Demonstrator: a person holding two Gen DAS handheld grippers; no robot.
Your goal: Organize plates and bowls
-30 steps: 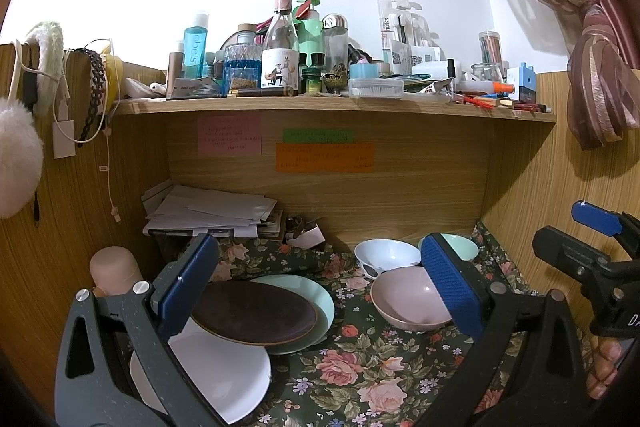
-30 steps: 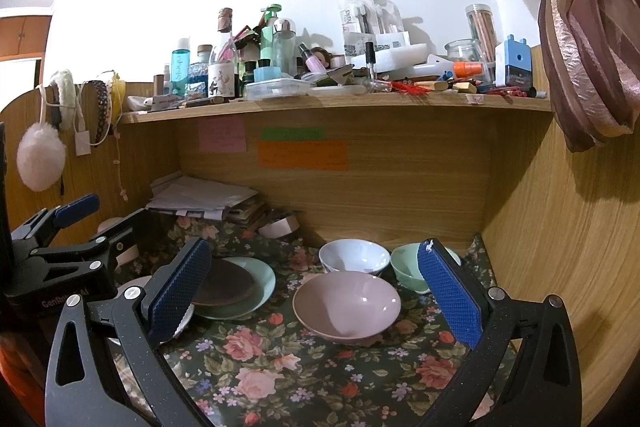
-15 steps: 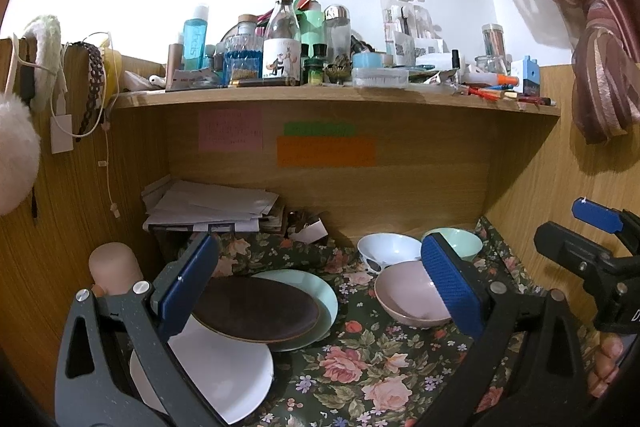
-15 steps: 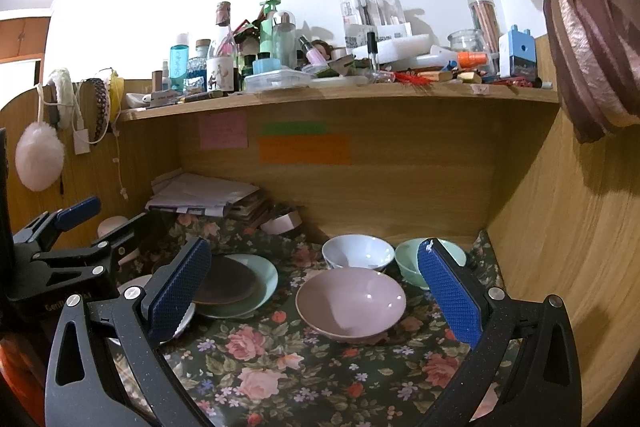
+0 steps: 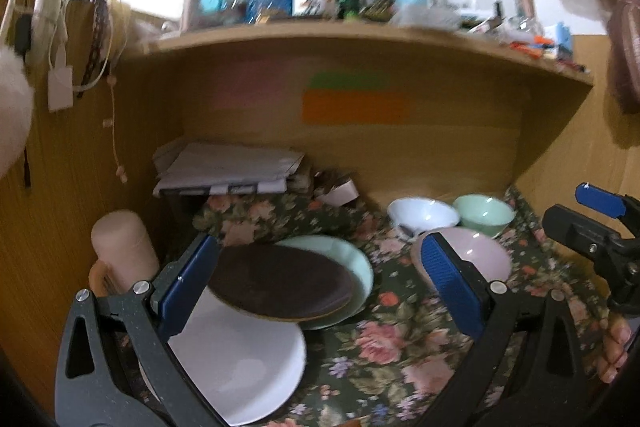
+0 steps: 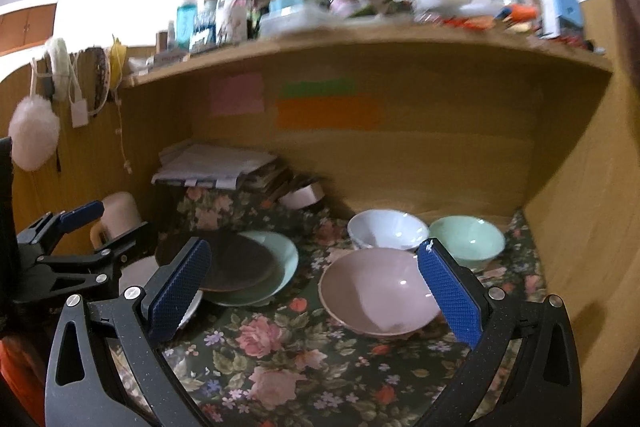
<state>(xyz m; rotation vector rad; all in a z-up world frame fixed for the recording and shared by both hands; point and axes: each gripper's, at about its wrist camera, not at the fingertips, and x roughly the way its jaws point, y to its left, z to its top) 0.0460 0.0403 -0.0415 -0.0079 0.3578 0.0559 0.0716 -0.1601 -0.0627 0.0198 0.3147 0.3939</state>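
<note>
Both grippers gape empty: the right gripper frames the pink bowl mid-frame, the left gripper the brown plate.

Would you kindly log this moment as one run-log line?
left gripper: open, empty | right gripper: open, empty | brown plate: on green plate | pink bowl: untouched

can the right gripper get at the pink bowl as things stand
Probably yes. The right gripper is open and empty, the pink bowl sits straight ahead between its fingers, and only bare floral cloth lies before it. The white bowl crowds the far rim.
</note>
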